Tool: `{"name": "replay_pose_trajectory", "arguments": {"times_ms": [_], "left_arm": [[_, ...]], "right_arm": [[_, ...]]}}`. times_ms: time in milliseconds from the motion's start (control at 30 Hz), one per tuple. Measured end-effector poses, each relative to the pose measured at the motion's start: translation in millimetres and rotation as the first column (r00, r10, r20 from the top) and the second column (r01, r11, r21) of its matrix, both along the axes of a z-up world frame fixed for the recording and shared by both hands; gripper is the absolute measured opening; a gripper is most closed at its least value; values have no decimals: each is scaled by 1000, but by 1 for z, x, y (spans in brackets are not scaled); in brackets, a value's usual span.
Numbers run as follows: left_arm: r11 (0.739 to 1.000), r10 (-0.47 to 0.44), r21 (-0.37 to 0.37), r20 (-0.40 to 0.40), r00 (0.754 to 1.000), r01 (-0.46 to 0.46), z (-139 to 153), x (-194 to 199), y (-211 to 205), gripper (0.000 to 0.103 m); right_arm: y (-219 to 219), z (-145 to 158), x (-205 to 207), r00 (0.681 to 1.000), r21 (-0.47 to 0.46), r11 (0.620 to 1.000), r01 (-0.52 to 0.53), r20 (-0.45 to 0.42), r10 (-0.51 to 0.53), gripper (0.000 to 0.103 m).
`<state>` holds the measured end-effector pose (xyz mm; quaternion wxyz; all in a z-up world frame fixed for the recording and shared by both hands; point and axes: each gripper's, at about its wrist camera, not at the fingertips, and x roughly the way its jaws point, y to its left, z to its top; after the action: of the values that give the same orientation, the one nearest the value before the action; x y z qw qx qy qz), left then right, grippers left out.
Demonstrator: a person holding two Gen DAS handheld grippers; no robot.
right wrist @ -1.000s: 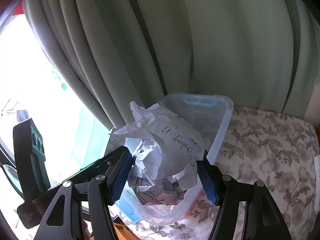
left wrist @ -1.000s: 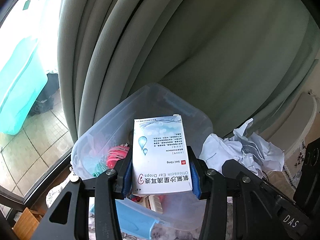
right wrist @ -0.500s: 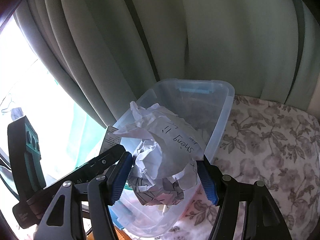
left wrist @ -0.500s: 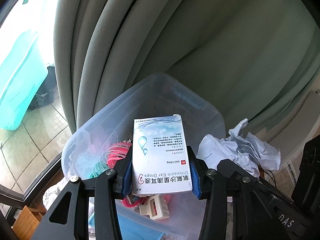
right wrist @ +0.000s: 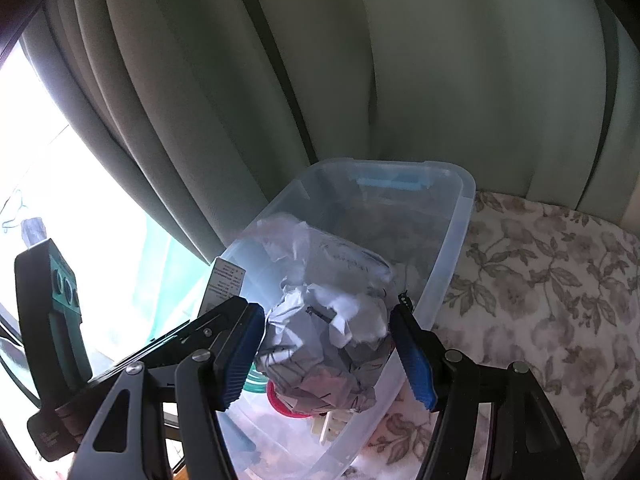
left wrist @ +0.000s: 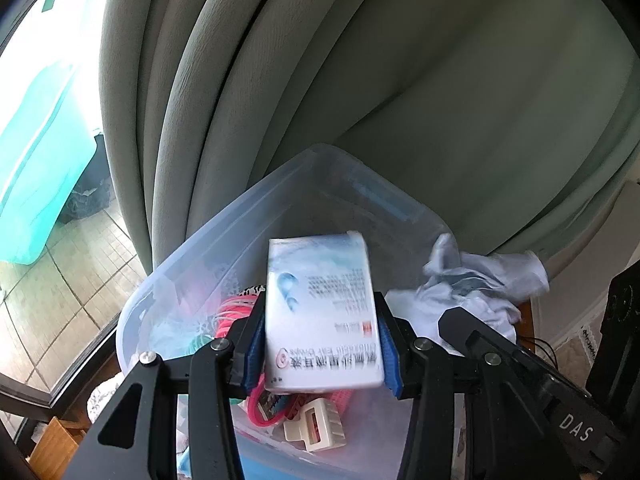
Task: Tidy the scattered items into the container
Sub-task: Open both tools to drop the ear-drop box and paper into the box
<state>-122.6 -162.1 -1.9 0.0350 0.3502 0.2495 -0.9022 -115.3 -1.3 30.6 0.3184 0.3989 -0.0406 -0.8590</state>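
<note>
A clear plastic container [left wrist: 256, 196] stands in front of the grey curtain, holding pink coiled bands [left wrist: 236, 312] and a beige hair clip [left wrist: 316, 428]. My left gripper [left wrist: 322, 320] hangs over the container's near end, shut on a white ear-drops box [left wrist: 320, 280] that looks blurred and a little tilted. In the right wrist view, my right gripper [right wrist: 326, 320] is shut on a crumpled paper ball [right wrist: 320, 344] above the container [right wrist: 460, 216], at its near right side. The same paper ball [left wrist: 472, 292] shows to the right in the left wrist view.
The grey curtain [left wrist: 360, 80] hangs right behind the container. A floral cloth [right wrist: 540, 300] covers the surface to its right. On the left are a bright window, a tiled floor and a teal bin [left wrist: 36, 160] outside.
Both grippers have moved forward and down over the container, so more of its inside shows. The box and the paper ball now look blurred, and the box has tilted slightly.
</note>
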Motion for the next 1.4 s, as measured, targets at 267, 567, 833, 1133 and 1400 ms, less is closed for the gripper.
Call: {"name": "replay_pose_trajectory", "arguments": {"times_ms": [267,567,833,1133,1400], "left_arm": [[1000,1,-15,3,1000,-1,-8,13,3,59],[1000,-2,-30,-5,1000,2,15,56,6,67],[999,-16,-44,-8,1000,16,26,67,13,73],[991,-51,-121,6,999,51,28,75,33,81],[987,-78,-143,-11,997,75,35,80,46,88]], "right_arm": [[2,1,-2,1000,5,1000,5,2,-5,70],[7,-10,2,1000,11,1000,10,-2,-10,70],[13,-14,14,1000,28,1000,10,-7,-10,70],[39,-3,41,1000,18,1000,26,-4,-26,70],[56,-1,57,999,8,999,53,7,-53,70]]}}
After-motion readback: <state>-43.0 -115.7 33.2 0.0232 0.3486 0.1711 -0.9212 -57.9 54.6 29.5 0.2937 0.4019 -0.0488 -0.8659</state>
